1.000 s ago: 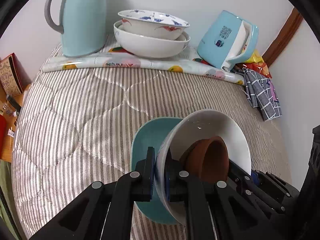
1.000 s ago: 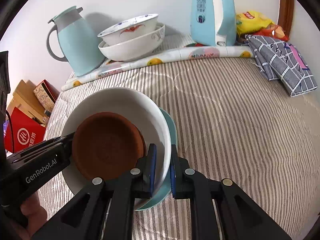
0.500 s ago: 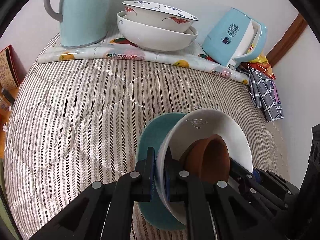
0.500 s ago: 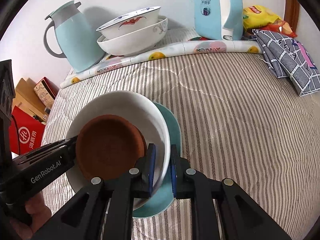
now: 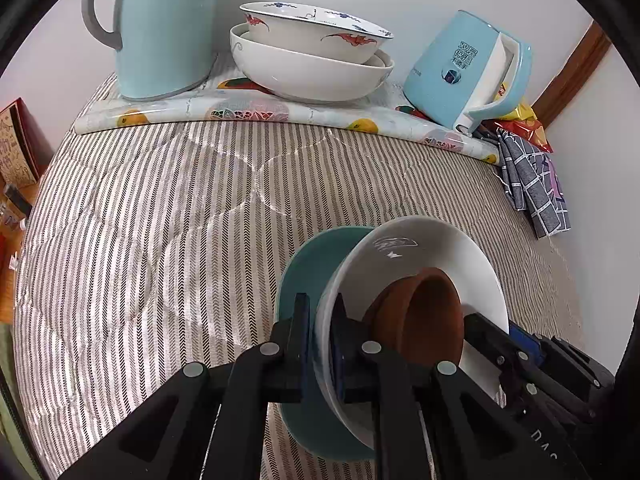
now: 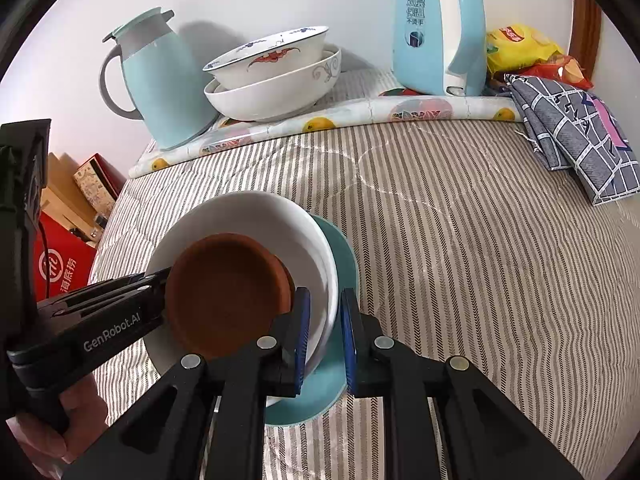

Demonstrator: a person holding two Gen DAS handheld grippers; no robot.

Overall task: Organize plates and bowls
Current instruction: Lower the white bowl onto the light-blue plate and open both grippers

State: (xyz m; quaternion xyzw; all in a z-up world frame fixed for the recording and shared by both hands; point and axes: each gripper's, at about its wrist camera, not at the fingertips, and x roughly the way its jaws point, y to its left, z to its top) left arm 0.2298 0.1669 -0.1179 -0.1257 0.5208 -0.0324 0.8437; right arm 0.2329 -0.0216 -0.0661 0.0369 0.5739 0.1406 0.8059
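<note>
Clamping stack rim from both sides: left gripper [image 5: 321,334] pinches white bowl [image 5: 436,256] edge, right gripper [image 6: 323,330] pinches white bowl plus, seemingly, teal plate [image 6: 340,248]. Brown dish [image 6: 226,288] nested inside. Stack over striped quilt [image 6: 460,240], two more bowls [image 6: 276,76] at 12 o'clock.

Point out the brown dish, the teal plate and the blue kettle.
brown dish [image 6: 228,288], right wrist view, inner floor.
teal plate [image 5: 308,268], left wrist view, bare upper face.
blue kettle [image 6: 416,40], right wrist view, front of body.
</note>
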